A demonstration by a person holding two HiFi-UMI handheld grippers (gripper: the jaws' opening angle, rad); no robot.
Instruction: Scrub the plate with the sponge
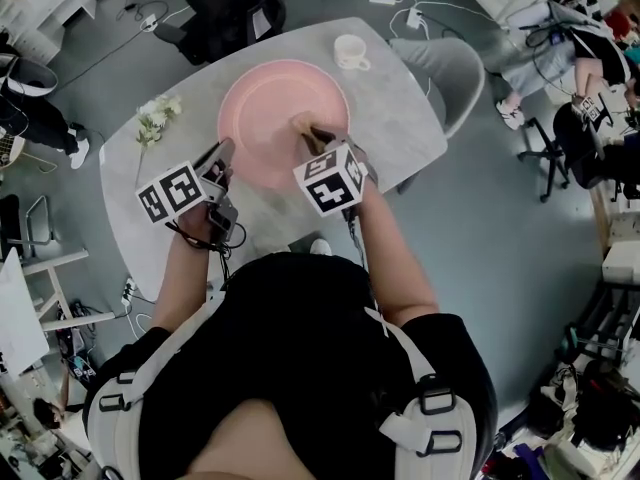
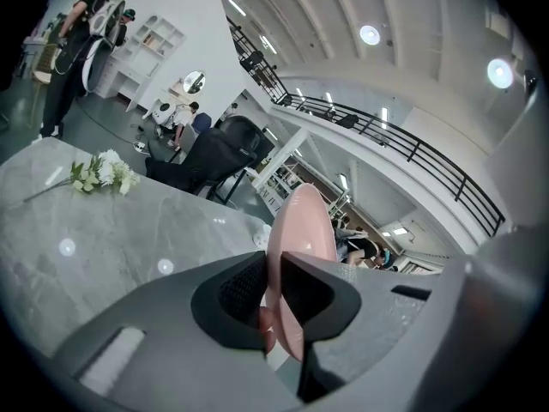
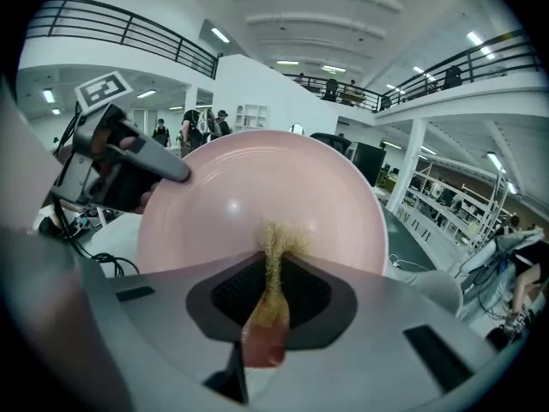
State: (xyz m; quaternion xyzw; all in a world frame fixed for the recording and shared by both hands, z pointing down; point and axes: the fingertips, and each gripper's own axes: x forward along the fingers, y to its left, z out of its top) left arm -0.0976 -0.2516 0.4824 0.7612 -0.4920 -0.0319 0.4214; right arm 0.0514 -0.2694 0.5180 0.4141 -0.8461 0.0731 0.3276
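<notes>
Sitting at the middle of the grey table [image 1: 400,118], the pink plate [image 1: 275,108] is pinched by its near-left rim in your left tool [image 2: 273,294], whose jaws are closed down onto the thin edge. Your right tool [image 3: 273,294] grips the sponge [image 3: 276,256], a yellowish, fuzzy strip squeezed narrow between its jaws. The sponge's front end meets the plate's inner face, a little right of the middle in the head view. Your two tools stand at opposite sides of the plate's near half, each marker cube turned up toward you. A white cup [image 1: 350,52] sits on the table beyond the plate, near the far edge and apart from it. A small bunch of white flowers [image 1: 155,118] lies on the table to the plate's left. A black chair [image 1: 230,8] stands past the table's far side, and a grey chair [image 1: 450,78] stands at its right edge.
</notes>
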